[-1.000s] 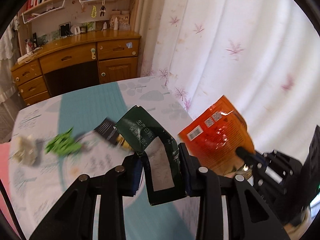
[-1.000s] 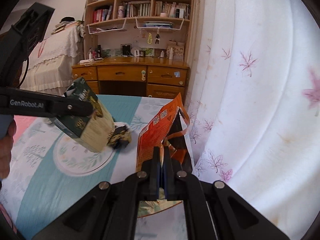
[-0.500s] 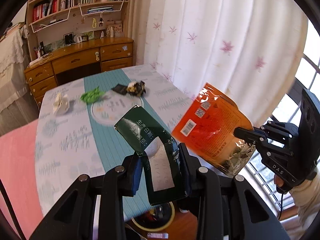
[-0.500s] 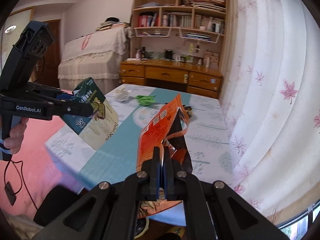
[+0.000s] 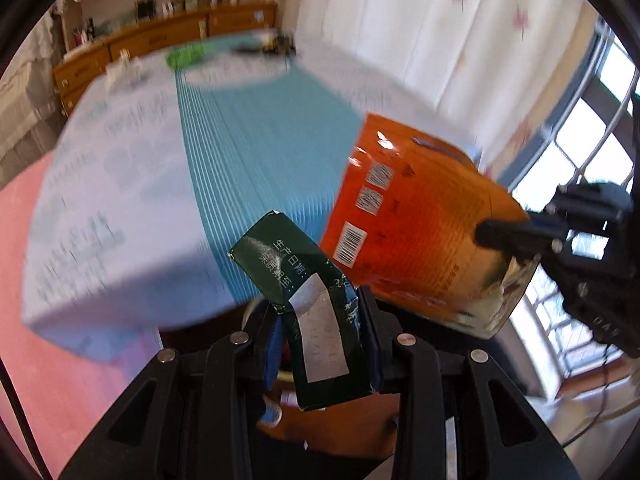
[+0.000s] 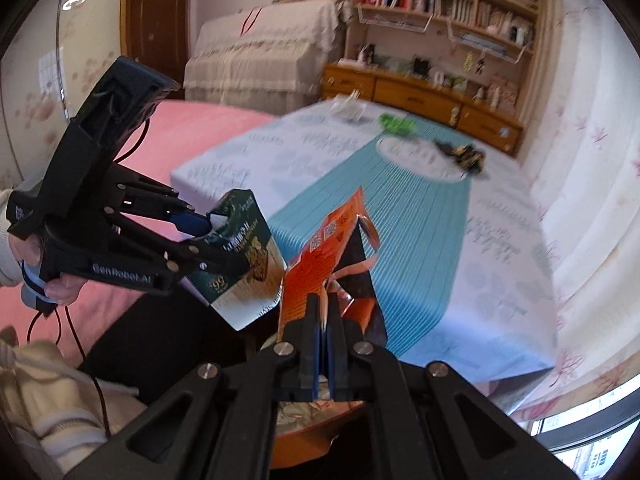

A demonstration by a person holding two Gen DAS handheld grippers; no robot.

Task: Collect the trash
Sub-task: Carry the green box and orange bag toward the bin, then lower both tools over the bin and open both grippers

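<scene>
My left gripper (image 5: 320,308) is shut on a dark green carton (image 5: 304,280) with a white label, held just past the near edge of the table. To its right hangs an orange foil bag (image 5: 420,232), pinched at its lower edge by the right gripper (image 5: 492,236). In the right wrist view my right gripper (image 6: 324,300) is shut on the orange bag (image 6: 320,256), and the left gripper (image 6: 224,240) holds the green carton (image 6: 244,256) close beside it. A green wrapper (image 6: 396,124), a dark wrapper (image 6: 464,154) and white crumpled paper (image 6: 348,108) lie at the table's far end.
The table (image 5: 120,200) wears a white and teal cloth. A round orange-brown container (image 5: 340,420) sits on the floor below my grippers, mostly hidden. White curtains (image 5: 400,40) hang to the right, a pink-covered bed (image 6: 192,128) stands to the left, and a wooden desk (image 6: 420,92) at the back.
Both grippers have drawn back from above the table to beyond its near edge and sunk lower, still carrying the carton and the bag. The table's trash now lies far ahead.
</scene>
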